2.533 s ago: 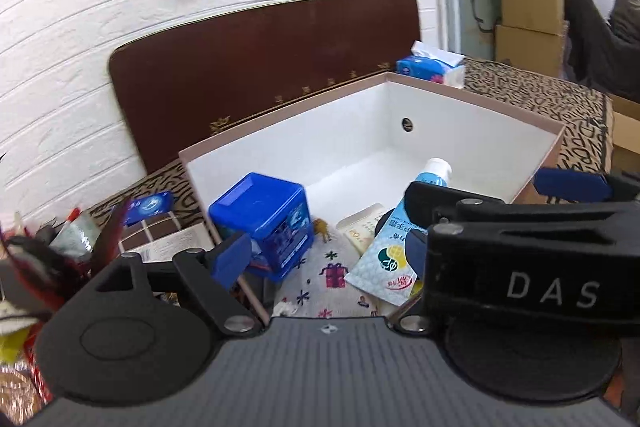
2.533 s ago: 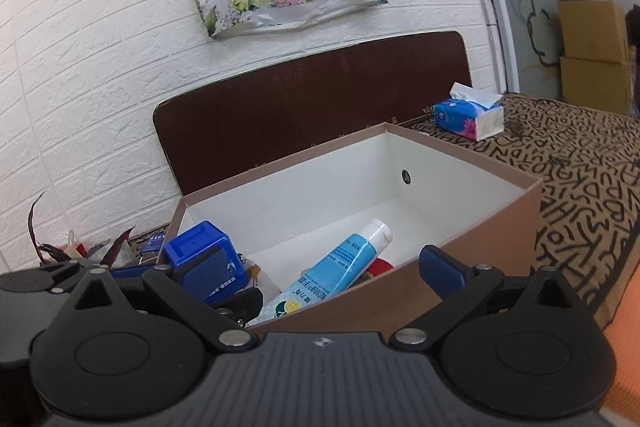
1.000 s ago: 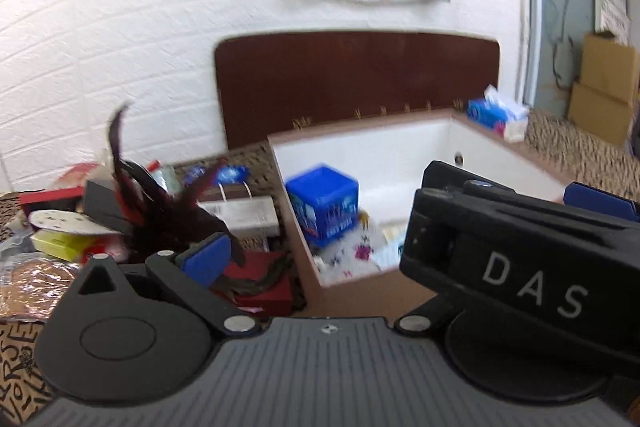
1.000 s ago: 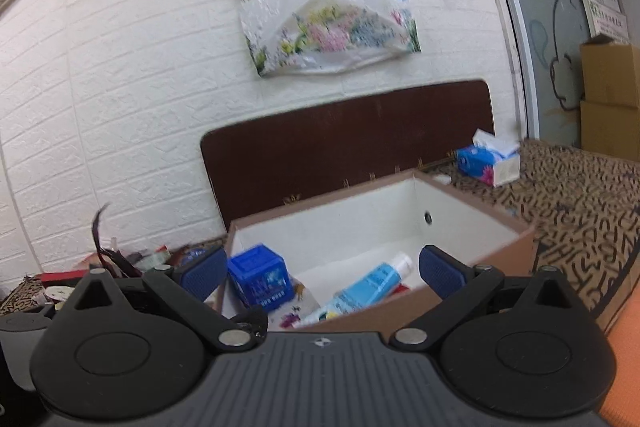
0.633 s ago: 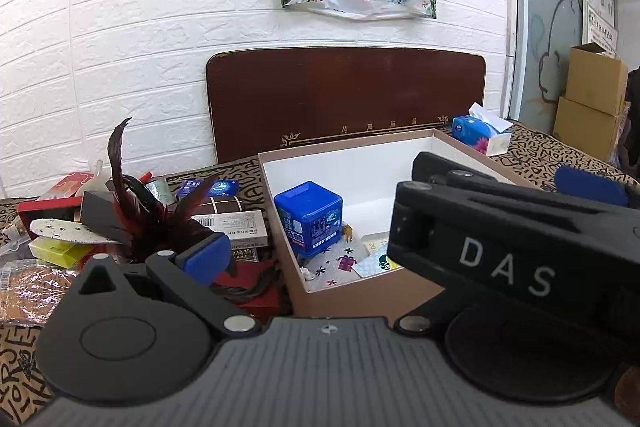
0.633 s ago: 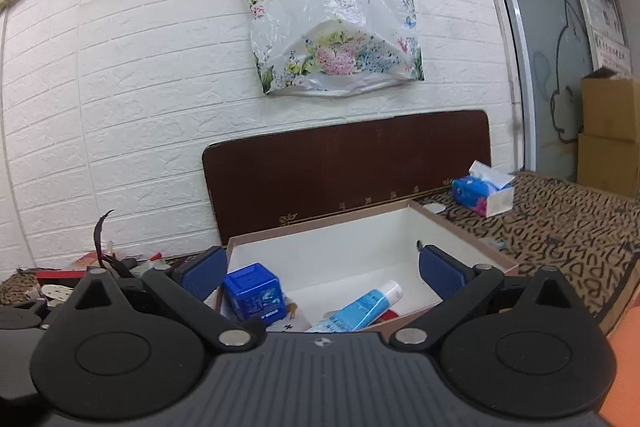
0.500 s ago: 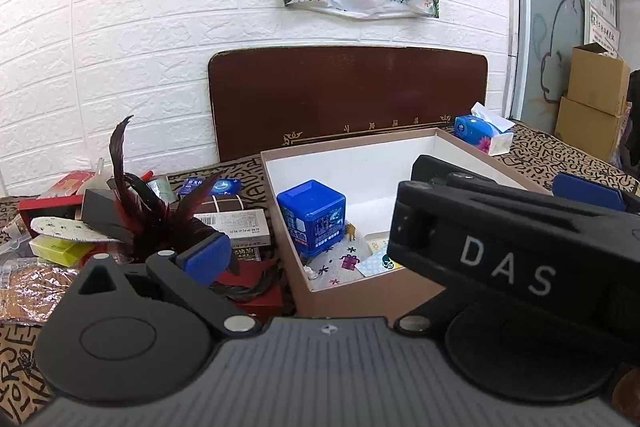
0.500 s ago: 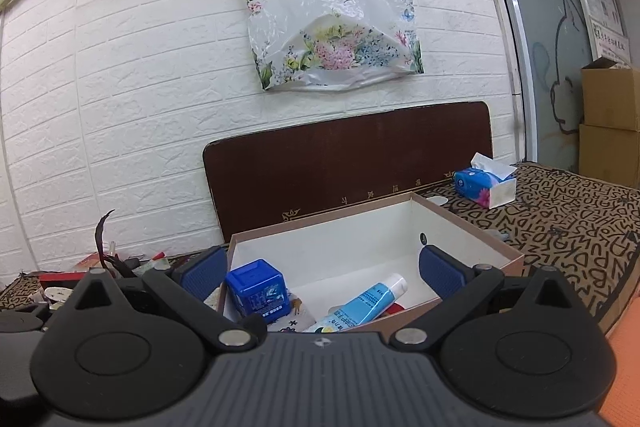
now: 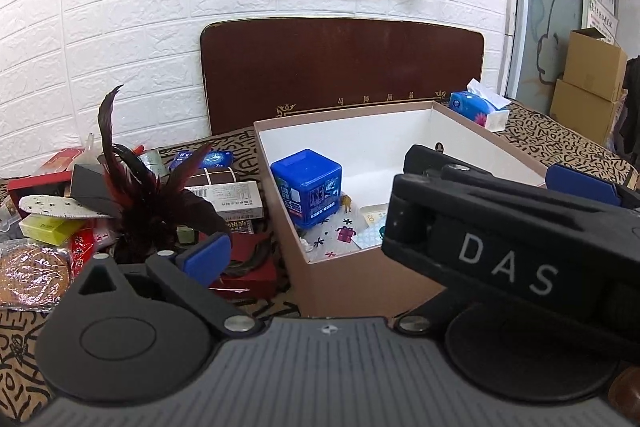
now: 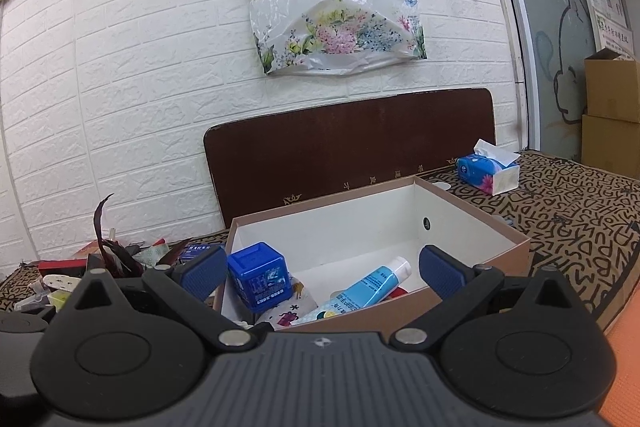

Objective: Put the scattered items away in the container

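Note:
An open brown box with white walls (image 9: 360, 131) (image 10: 352, 223) stands on the patterned cloth. Inside it are a blue cube box (image 9: 308, 183) (image 10: 260, 279), a blue-and-white tube (image 10: 368, 287) and a patterned cloth pouch (image 9: 340, 235). Scattered items lie left of the box: a dark red feather piece (image 9: 148, 195), a white labelled carton (image 9: 232, 201), a small blue packet (image 9: 208, 159), a red box (image 9: 248, 275). My left gripper (image 9: 392, 223) is open and empty in front of the box; the right gripper's black body crosses its right side. My right gripper (image 10: 322, 269) is open and empty, before the box's near wall.
A blue tissue box (image 9: 476, 107) (image 10: 486, 169) sits at the back right. A dark brown board (image 9: 344, 75) leans on the white brick wall under a floral bag (image 10: 332, 7). Cardboard cartons (image 9: 588, 83) stand far right. More clutter, including a yellow box (image 9: 48, 229), lies far left.
Both grippers have pulled back and up from the box, so the whole box and the pile left of it now show. Both stay open and empty.

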`<state>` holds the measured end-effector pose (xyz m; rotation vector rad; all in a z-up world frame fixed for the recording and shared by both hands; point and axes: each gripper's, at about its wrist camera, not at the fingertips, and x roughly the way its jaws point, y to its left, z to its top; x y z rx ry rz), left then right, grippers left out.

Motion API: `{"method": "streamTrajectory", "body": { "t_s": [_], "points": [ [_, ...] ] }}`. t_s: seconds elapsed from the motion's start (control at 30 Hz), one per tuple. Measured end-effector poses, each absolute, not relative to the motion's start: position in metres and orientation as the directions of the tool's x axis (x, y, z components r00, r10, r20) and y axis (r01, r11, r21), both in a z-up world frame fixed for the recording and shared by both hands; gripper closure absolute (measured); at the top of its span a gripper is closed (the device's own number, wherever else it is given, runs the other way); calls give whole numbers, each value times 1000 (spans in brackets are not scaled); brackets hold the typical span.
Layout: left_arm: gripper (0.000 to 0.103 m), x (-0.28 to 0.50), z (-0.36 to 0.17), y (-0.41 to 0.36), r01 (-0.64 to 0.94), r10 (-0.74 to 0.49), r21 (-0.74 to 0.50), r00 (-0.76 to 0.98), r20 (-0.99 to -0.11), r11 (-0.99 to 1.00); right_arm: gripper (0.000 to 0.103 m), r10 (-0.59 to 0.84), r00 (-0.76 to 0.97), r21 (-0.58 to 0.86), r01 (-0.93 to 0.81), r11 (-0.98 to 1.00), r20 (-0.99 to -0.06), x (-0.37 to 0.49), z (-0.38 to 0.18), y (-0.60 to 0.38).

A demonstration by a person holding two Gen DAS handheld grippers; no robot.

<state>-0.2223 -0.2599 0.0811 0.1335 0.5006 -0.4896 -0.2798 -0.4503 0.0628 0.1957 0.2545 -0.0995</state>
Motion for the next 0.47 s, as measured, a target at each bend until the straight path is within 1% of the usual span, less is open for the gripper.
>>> {"method": "streamTrajectory", "body": {
  "t_s": [0.47],
  "points": [
    [0,-220,79,-254,465,-402,-7,757,-515,885,0,-60,959,167,110,980,-275,-277,61,-441]
  ]
}}
